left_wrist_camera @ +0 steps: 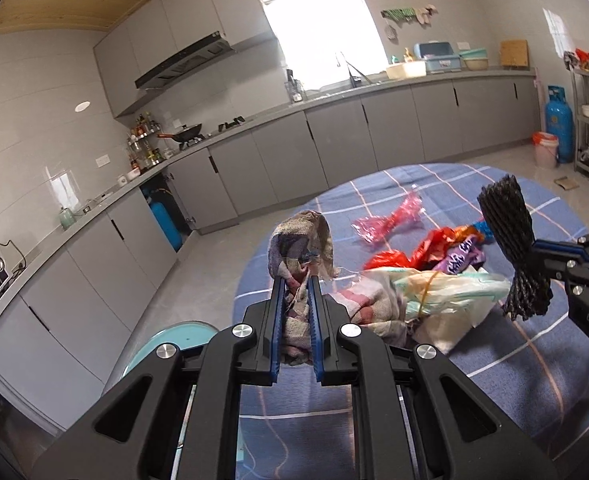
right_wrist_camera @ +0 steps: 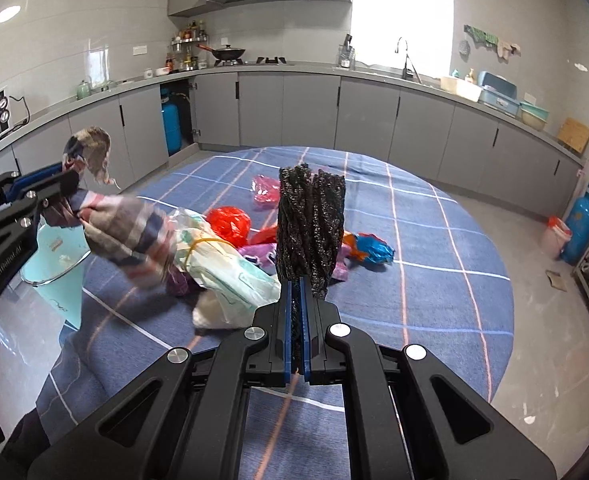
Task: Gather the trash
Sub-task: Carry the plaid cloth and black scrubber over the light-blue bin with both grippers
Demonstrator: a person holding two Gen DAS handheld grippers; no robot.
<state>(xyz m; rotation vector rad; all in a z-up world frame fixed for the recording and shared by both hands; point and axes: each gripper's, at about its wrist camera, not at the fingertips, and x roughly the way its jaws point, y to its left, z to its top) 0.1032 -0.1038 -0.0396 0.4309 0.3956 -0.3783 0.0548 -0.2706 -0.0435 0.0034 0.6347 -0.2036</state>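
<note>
My left gripper [left_wrist_camera: 297, 282] is shut on a striped cloth rag [left_wrist_camera: 300, 246], held above the round table's left edge; it also shows in the right wrist view [right_wrist_camera: 122, 224]. My right gripper [right_wrist_camera: 296, 280] is shut on a black foam net sleeve [right_wrist_camera: 310, 224], held upright over the table; it also shows in the left wrist view [left_wrist_camera: 508, 236]. On the blue checked tablecloth [right_wrist_camera: 434, 280] lies a pile of trash: a white tied plastic bag [right_wrist_camera: 222, 276], a red bag [right_wrist_camera: 228, 222], a pink wrapper [left_wrist_camera: 390, 220], purple and blue wrappers [right_wrist_camera: 370, 250].
A light blue trash bin [right_wrist_camera: 56, 256] with a bag liner stands left of the table, below my left gripper. Grey kitchen cabinets [right_wrist_camera: 294, 112] run along the far walls. A blue gas cylinder [right_wrist_camera: 582, 228] and a shelf rack stand at the right.
</note>
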